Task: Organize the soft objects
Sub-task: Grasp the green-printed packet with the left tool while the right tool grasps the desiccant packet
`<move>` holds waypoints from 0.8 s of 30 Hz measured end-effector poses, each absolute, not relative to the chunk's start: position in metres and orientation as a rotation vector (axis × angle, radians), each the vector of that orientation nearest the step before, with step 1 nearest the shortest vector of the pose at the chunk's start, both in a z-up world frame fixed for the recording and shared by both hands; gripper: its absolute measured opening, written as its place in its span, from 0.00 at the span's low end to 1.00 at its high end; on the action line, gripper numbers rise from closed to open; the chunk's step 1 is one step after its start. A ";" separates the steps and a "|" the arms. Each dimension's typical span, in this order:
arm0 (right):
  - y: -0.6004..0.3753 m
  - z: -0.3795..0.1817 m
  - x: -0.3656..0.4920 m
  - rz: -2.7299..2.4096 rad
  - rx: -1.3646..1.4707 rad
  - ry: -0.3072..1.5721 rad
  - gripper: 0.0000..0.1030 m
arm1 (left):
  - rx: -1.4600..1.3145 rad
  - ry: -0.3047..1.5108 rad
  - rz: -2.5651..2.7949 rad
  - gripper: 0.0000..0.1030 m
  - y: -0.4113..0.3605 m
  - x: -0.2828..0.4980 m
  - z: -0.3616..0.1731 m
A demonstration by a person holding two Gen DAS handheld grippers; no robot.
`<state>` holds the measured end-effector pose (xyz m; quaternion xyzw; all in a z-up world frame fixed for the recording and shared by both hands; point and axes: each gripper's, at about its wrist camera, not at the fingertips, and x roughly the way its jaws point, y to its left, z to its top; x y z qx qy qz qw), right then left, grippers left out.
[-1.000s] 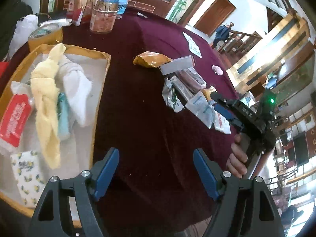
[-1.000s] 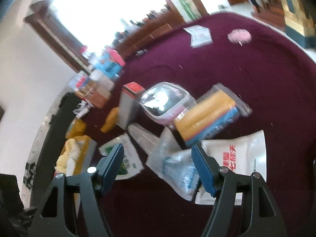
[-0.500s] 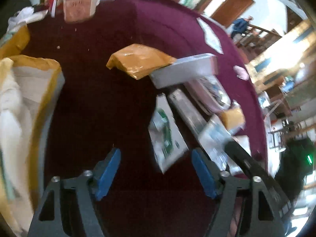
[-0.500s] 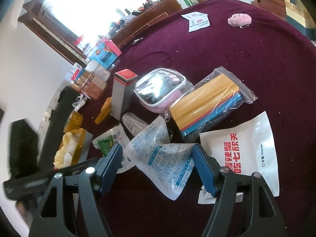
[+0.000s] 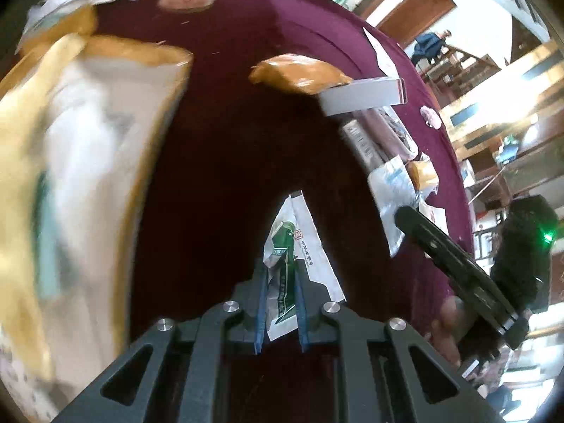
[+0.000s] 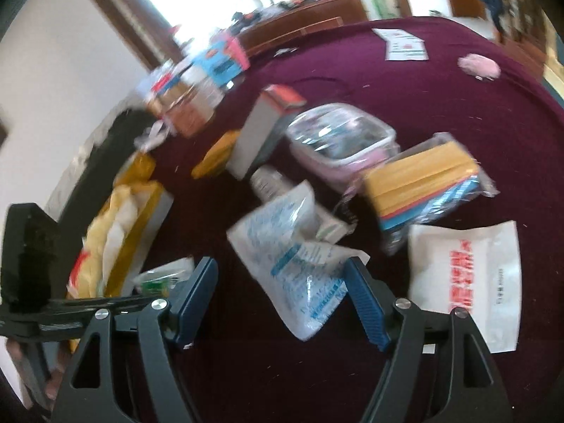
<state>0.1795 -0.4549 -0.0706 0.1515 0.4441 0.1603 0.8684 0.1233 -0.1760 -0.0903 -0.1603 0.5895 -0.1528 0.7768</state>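
Left gripper [image 5: 280, 303]: jaws closing, blue pads pinching a green-and-white sachet [image 5: 287, 264] that sticks up and forward between them. Sachet sits over the maroon tablecloth [image 5: 229, 162].

Left of it: yellow-rimmed tray [image 5: 169, 81], blurred, with white and yellow cloths inside. Ahead: orange packet [image 5: 299, 72] touching a grey box [image 5: 363, 95]. To the right, a pile of packets runs toward the right gripper's black body.

Right gripper [image 6: 282, 299]: jaws wide apart, nothing pressed. A blue-print clear bag [image 6: 292, 257] lies between the fingers, not gripped. Beyond it: clear pouch with pink trim [image 6: 338, 141], bagged yellow and blue cloths [image 6: 426, 183], white bag with red print [image 6: 465, 275] at the right. Small pink item [image 6: 479, 65] far off.
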 end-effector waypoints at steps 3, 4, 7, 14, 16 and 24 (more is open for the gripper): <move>-0.445 -0.068 0.177 0.277 0.229 0.906 0.71 | -0.381 1.263 -0.337 0.13 -0.166 0.104 -0.084; -0.447 -0.067 0.175 0.275 0.234 0.891 0.71 | -0.389 1.256 -0.346 0.13 -0.163 0.098 -0.081; -0.454 -0.050 0.167 0.231 0.241 0.778 0.71 | -0.405 1.242 -0.370 0.13 -0.156 0.088 -0.076; -0.412 -0.064 0.185 0.240 0.006 0.842 0.72 | -0.444 1.245 -0.434 0.13 -0.154 0.076 -0.073; -0.402 -0.069 0.182 0.251 -0.052 0.860 0.71 | -0.455 1.245 -0.439 0.13 -0.151 0.075 -0.073; -0.412 -0.077 0.176 0.229 -0.027 0.900 0.49 | -0.502 1.234 -0.458 0.13 -0.137 0.069 -0.073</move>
